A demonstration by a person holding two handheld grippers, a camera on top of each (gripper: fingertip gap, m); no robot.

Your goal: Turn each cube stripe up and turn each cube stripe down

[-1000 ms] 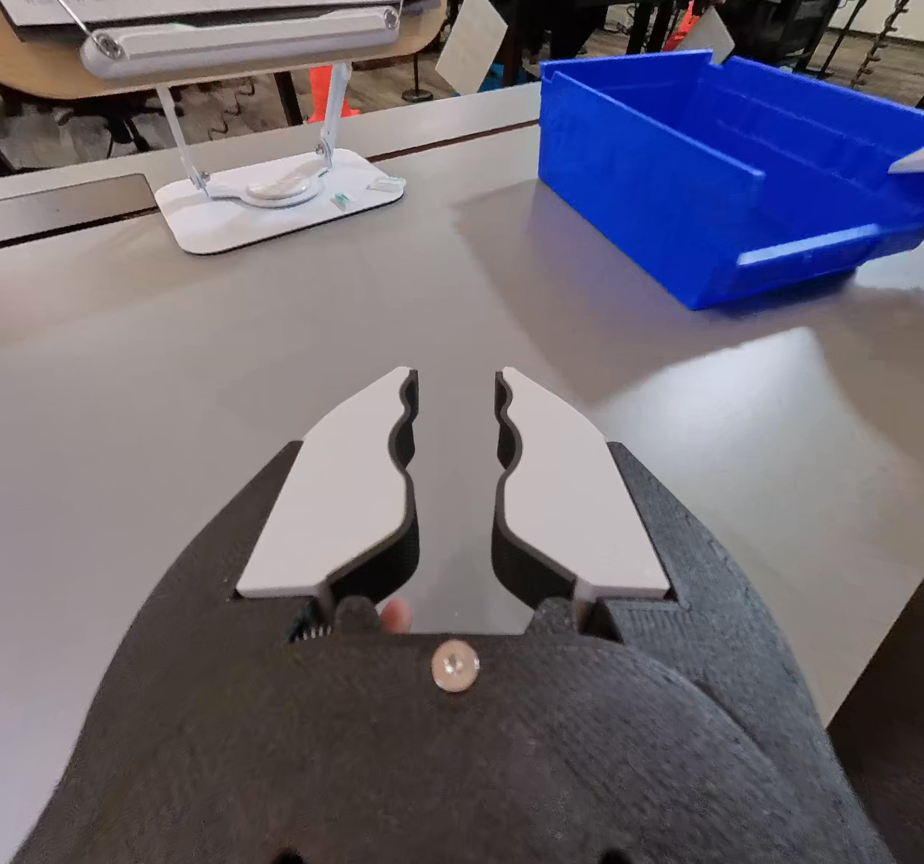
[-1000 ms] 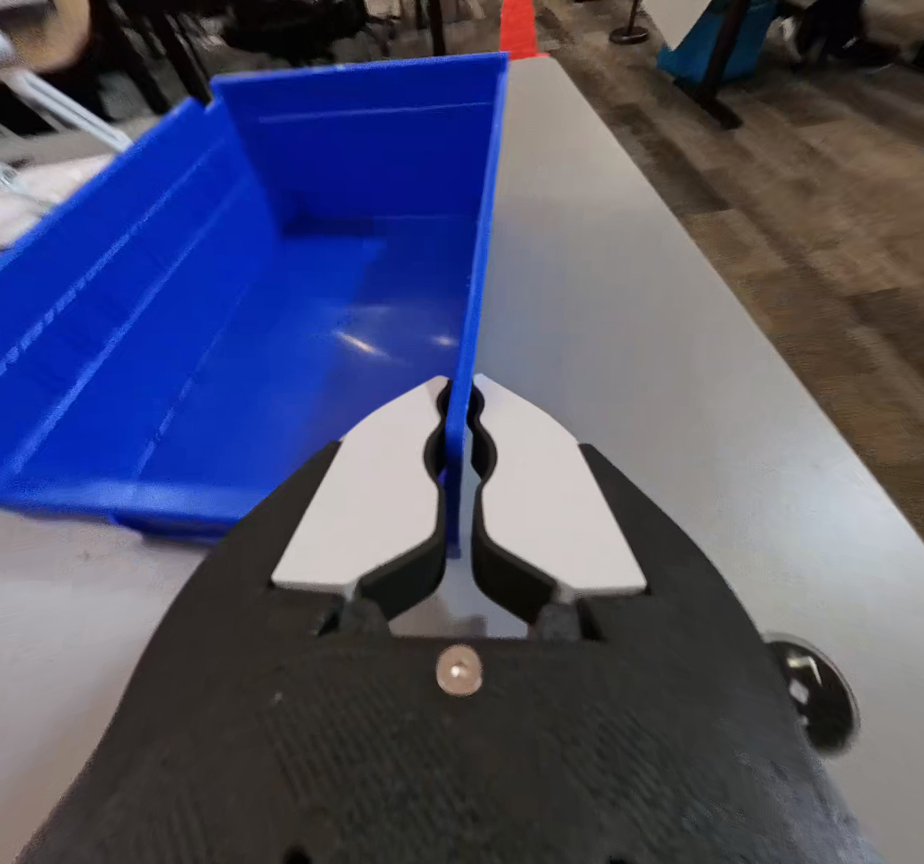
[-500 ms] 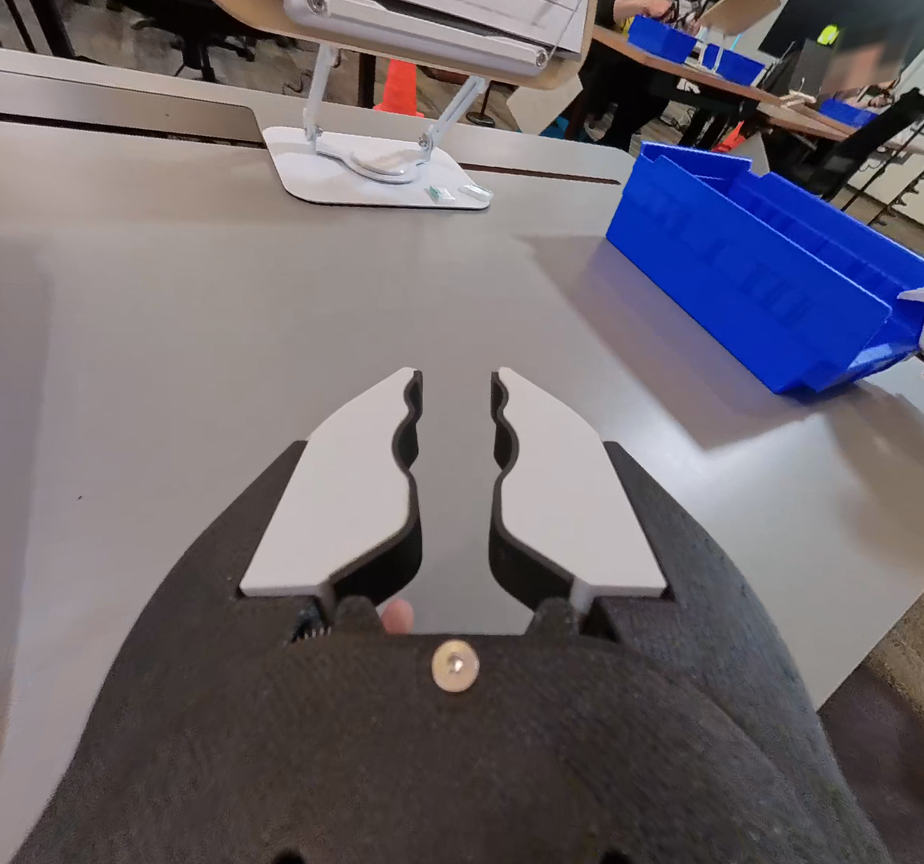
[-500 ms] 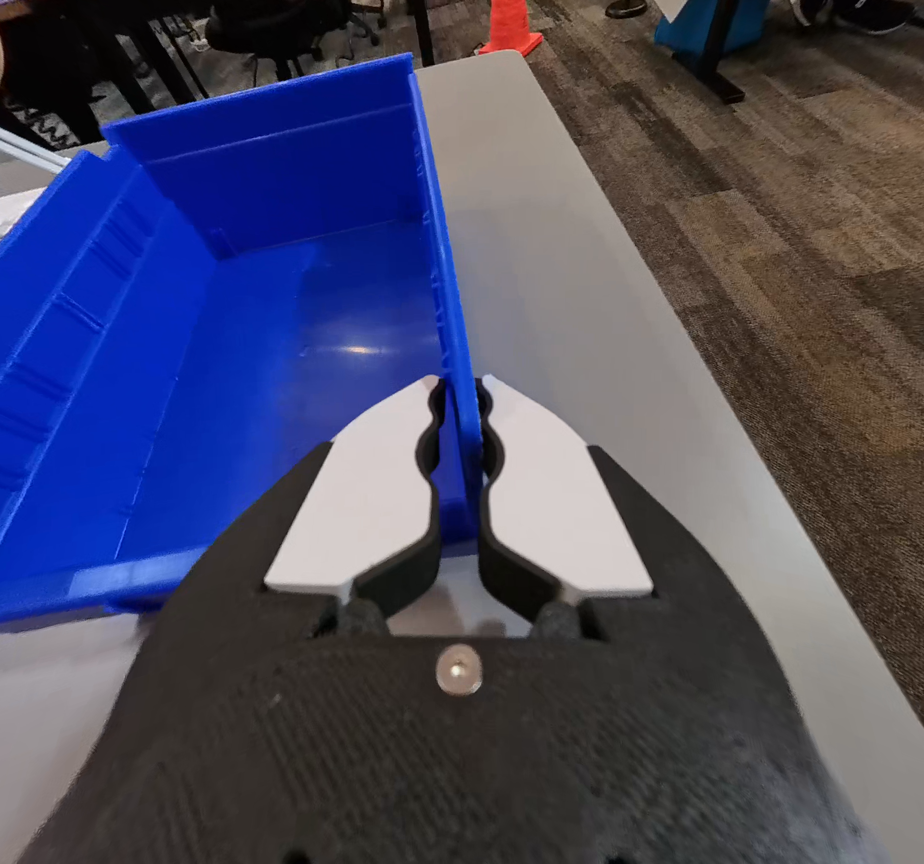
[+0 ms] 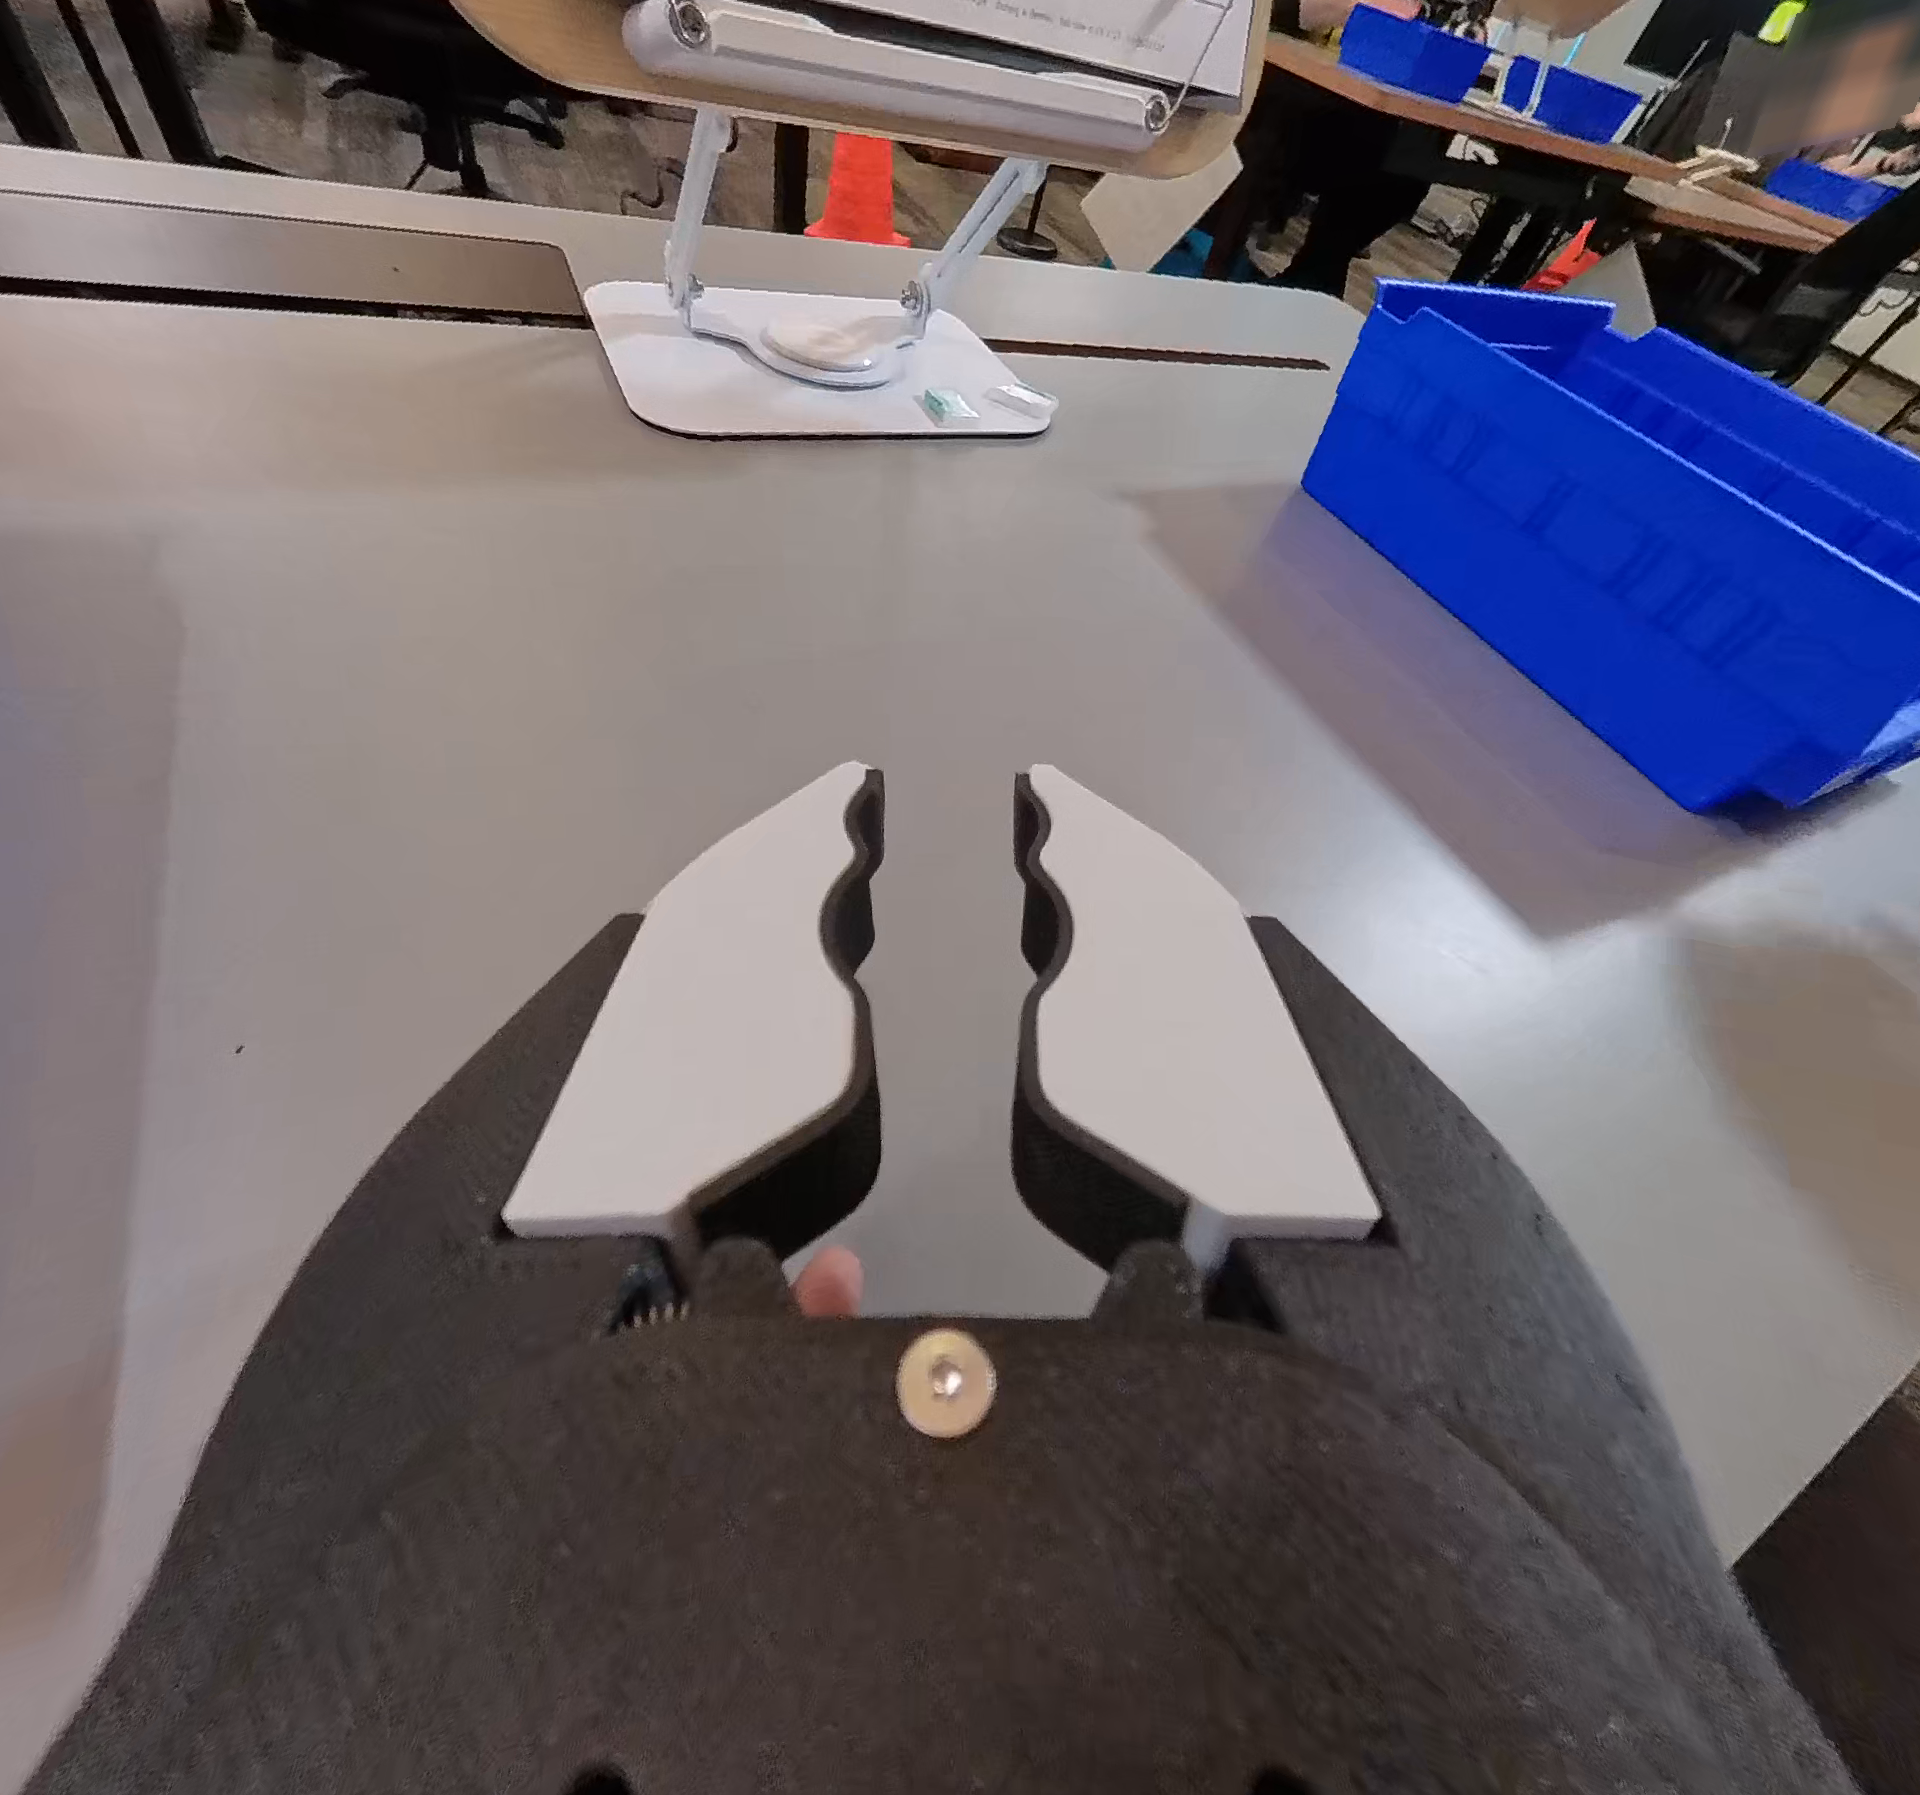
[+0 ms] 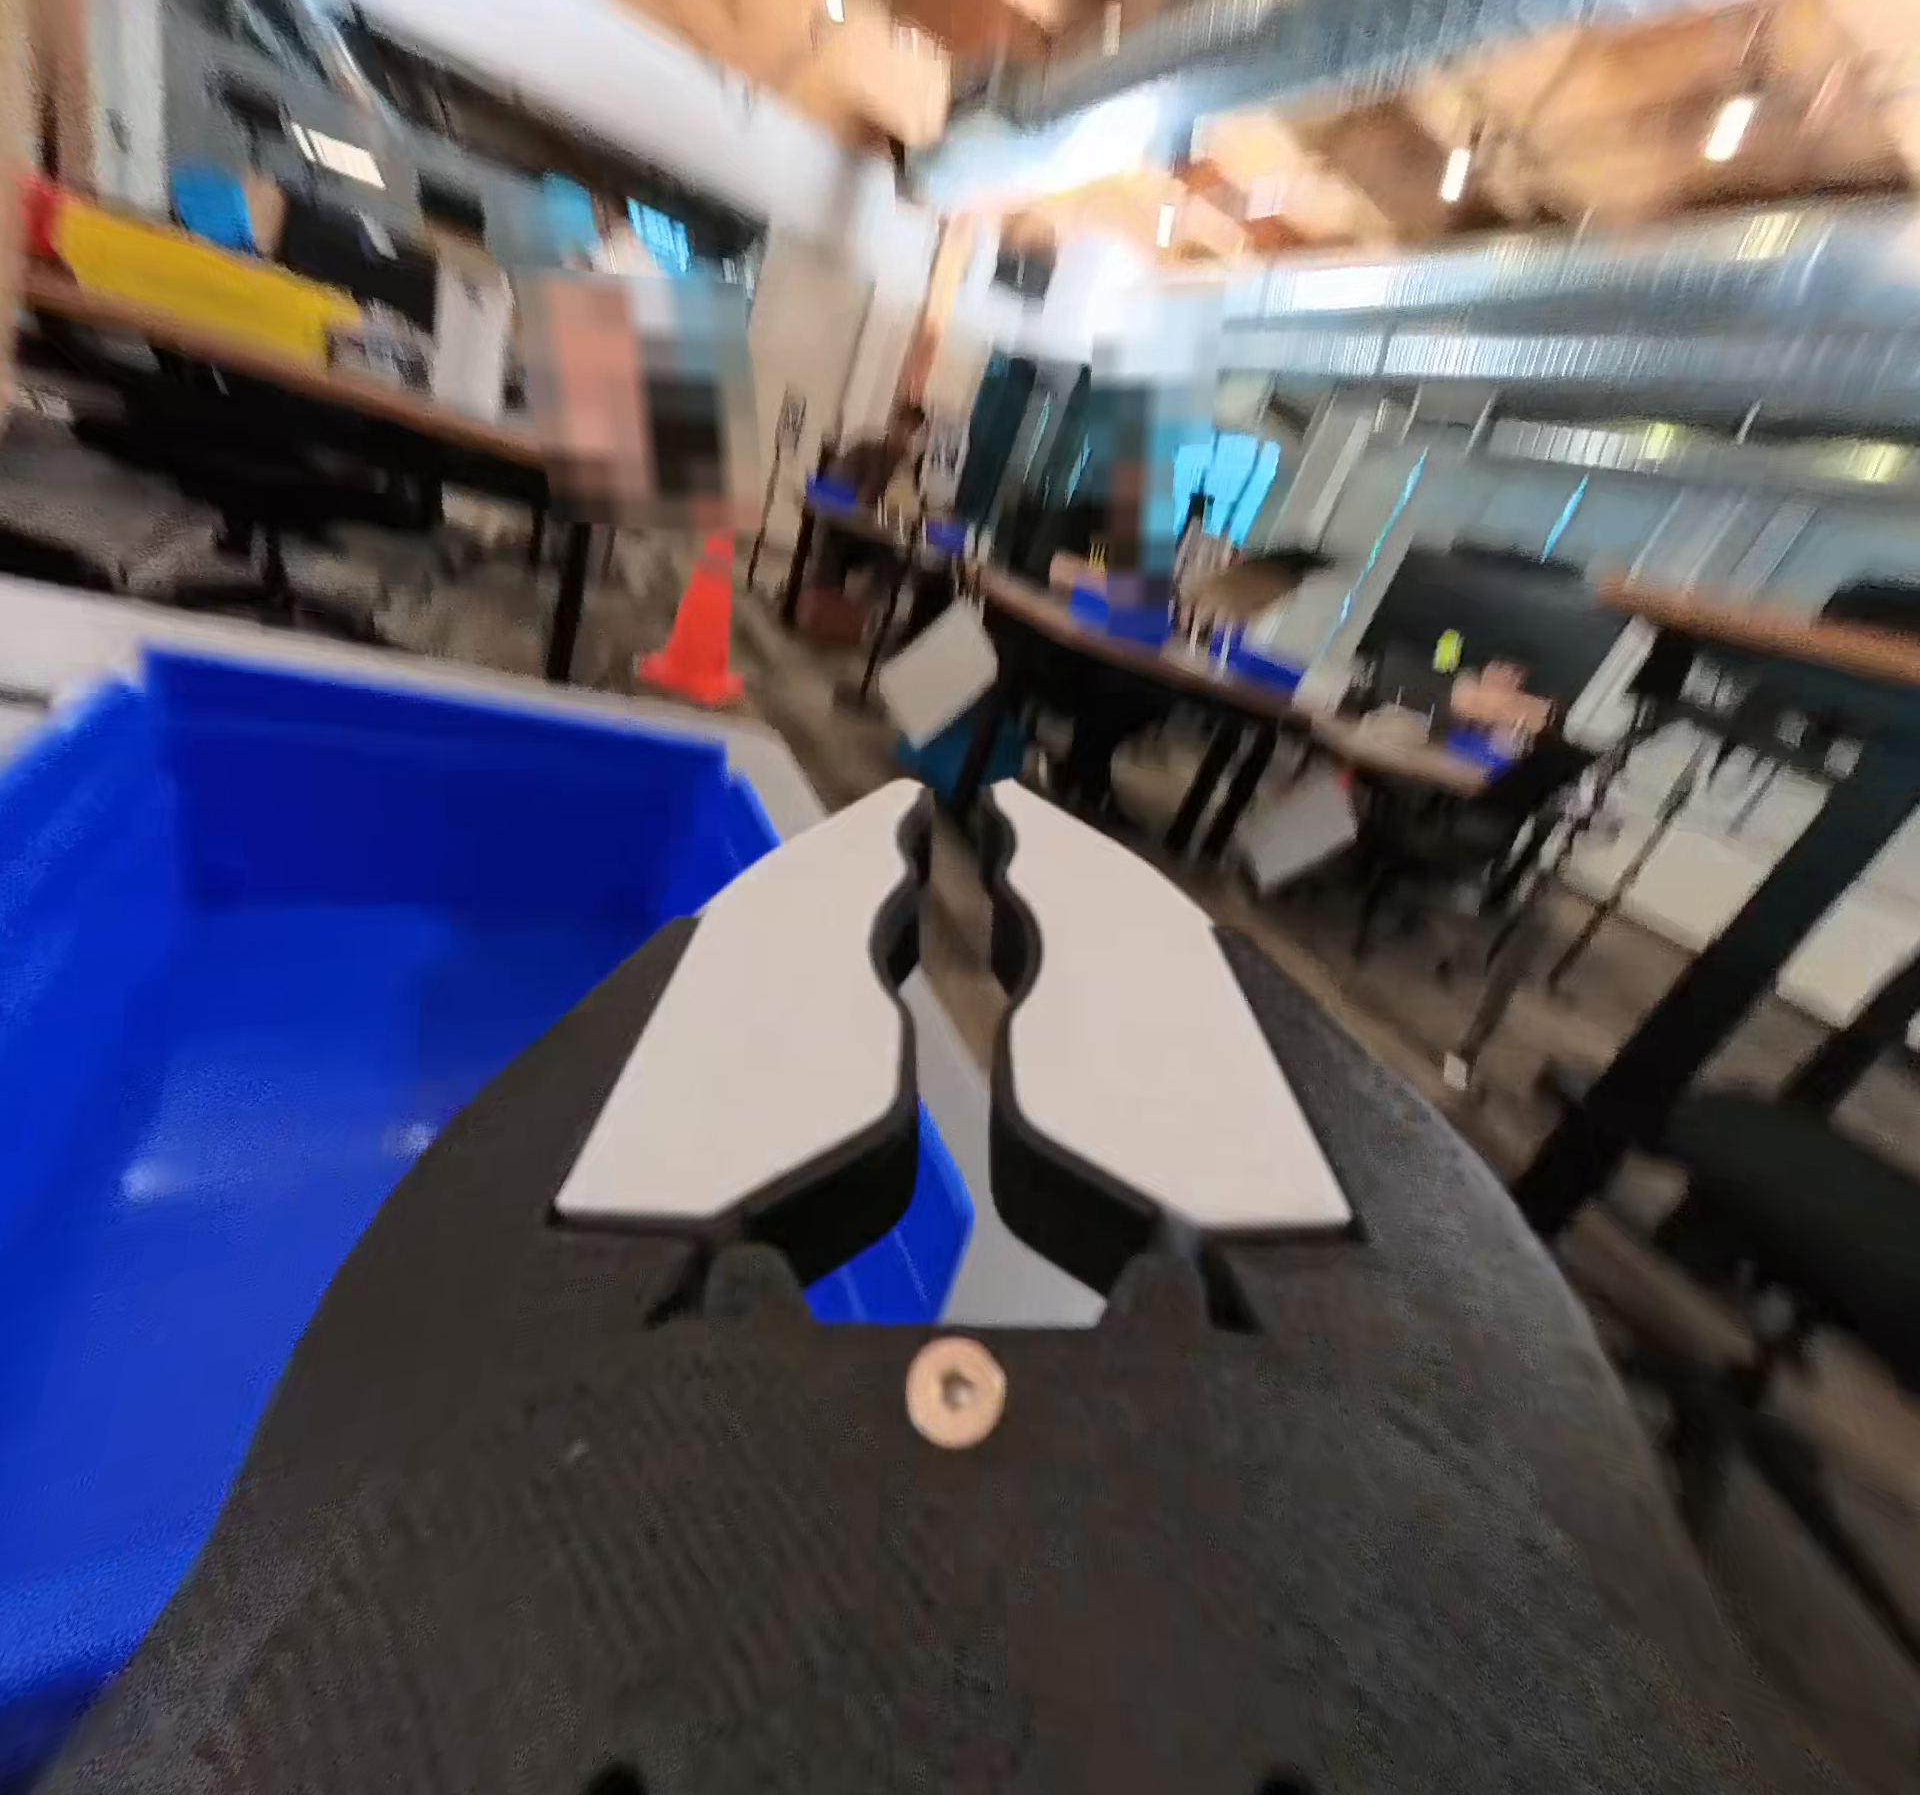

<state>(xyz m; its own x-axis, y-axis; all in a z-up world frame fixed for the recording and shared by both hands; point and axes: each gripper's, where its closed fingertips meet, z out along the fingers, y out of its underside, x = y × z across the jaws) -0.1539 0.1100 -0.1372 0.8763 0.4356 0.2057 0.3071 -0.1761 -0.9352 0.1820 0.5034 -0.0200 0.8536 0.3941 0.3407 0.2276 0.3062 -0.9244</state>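
- The grey counter [image 5: 520, 665] carries a blue bin [image 5: 1621, 540] at its right side and a white document stand [image 5: 821, 363] at the far edge.
- The bin is seen in the right wrist view [image 6: 312, 966]; the visible part of its interior holds nothing.
- No cube appears in either view; their location cannot be told.
- Left gripper [image 5: 948, 789]: fingers apart, nothing between them, over bare counter.
- Right gripper [image 6: 961, 795]: fingers narrowly apart, empty, raised beside the bin; this view is blurred.

Grey table [image 5: 520, 706]: blue bin [image 5: 1621, 561], white stand [image 5: 831, 374].
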